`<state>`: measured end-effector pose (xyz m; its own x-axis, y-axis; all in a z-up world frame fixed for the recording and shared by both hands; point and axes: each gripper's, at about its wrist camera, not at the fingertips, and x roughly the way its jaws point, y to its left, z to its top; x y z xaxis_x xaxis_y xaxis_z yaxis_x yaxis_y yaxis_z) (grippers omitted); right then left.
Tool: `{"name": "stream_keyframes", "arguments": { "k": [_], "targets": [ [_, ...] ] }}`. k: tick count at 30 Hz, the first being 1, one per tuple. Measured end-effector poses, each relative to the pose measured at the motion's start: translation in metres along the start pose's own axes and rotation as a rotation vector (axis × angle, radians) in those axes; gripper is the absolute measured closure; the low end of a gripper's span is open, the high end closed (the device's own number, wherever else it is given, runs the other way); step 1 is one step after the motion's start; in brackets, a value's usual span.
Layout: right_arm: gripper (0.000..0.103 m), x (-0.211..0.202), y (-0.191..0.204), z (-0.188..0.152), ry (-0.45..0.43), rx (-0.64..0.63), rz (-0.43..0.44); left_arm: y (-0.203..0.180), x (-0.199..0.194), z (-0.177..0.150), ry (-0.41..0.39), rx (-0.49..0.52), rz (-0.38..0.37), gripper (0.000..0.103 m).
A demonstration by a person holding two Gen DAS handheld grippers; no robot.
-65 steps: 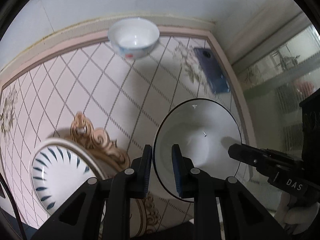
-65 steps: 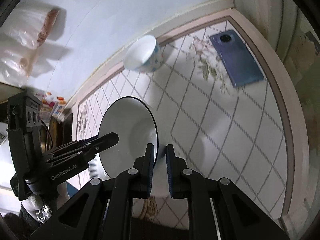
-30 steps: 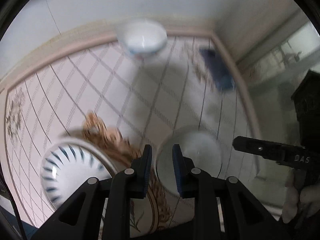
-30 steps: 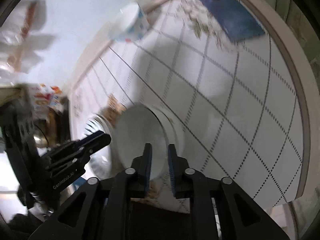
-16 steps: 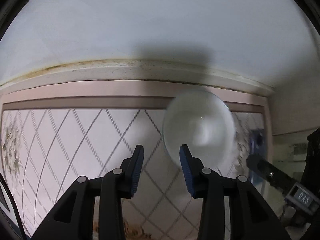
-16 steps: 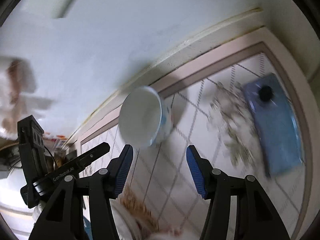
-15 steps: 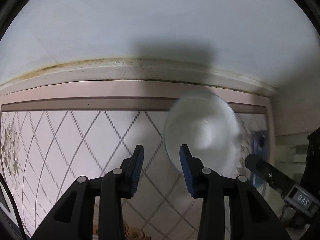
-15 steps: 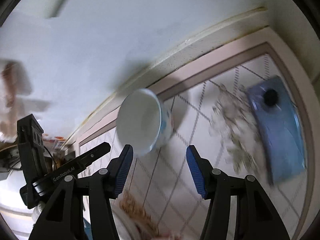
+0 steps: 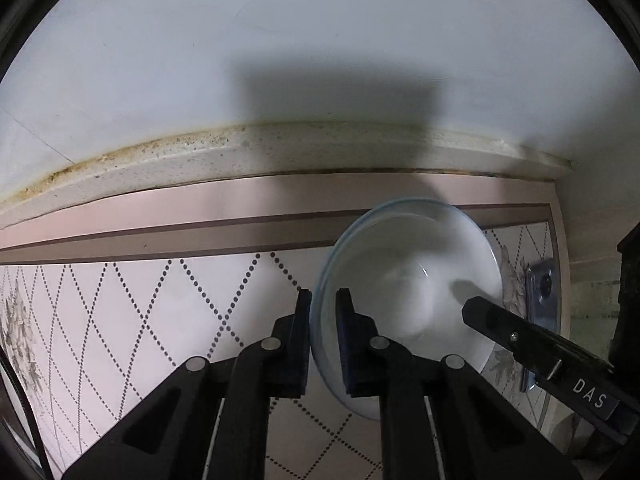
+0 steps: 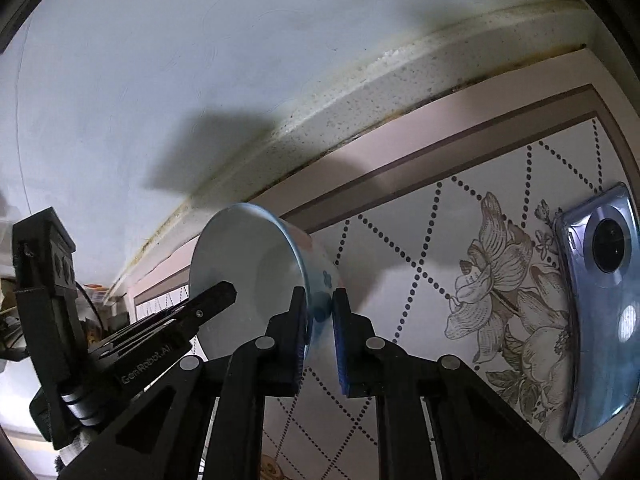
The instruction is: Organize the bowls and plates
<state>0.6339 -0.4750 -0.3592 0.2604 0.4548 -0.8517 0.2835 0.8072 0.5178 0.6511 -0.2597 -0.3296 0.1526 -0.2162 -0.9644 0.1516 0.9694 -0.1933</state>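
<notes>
A small white bowl (image 9: 404, 292) with blue marks on its outside stands near the table's back edge by the wall. My left gripper (image 9: 323, 304) is shut on the bowl's left rim. My right gripper (image 10: 320, 304) is shut on the bowl's opposite rim; in the right wrist view the bowl (image 10: 256, 272) appears tilted, its opening facing left. Each gripper shows in the other's view: the right one (image 9: 520, 340) and the left one (image 10: 192, 312). The plates are out of view.
A blue phone (image 10: 600, 304) lies face down on the patterned tablecloth (image 10: 440, 240) to the right of the bowl; it also shows in the left wrist view (image 9: 540, 292). A wall (image 9: 320, 60) rises just behind the table's stone edge (image 9: 240, 148).
Both grippers left the plate near the front, moved to the back of the table, opened, and have now shut on the small bowl's rim, one on each side.
</notes>
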Motion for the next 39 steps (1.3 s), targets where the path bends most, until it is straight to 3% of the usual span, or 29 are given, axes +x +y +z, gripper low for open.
{"name": "stream_keyframes", "arguments": {
  "k": [5,10,19,25,30,39],
  "targets": [
    [0.089,-0.017,0.006,-0.015,-0.012,-0.006,0.014,-0.004,-0.026,-0.016,-0.011,0.019,-0.022,0.093],
    [0.089,-0.055,0.019,-0.05,-0.038,-0.038,0.024,-0.011,-0.066,-0.046,-0.048,0.057,-0.051,0.093],
    [0.089,-0.134,0.016,-0.132,-0.066,-0.061,0.02,-0.022,-0.126,-0.13,-0.021,0.117,-0.156,0.093],
    [0.089,-0.17,-0.003,-0.194,-0.051,-0.041,0.008,-0.039,-0.128,-0.186,0.021,0.152,-0.177,0.093],
    [0.089,-0.166,-0.02,-0.237,-0.008,-0.011,0.008,-0.038,-0.116,-0.216,0.061,0.163,-0.161,0.093],
    [0.089,-0.138,-0.037,-0.267,0.037,0.005,-0.012,-0.038,-0.095,-0.239,0.074,0.17,-0.11,0.093]
  ]
}}
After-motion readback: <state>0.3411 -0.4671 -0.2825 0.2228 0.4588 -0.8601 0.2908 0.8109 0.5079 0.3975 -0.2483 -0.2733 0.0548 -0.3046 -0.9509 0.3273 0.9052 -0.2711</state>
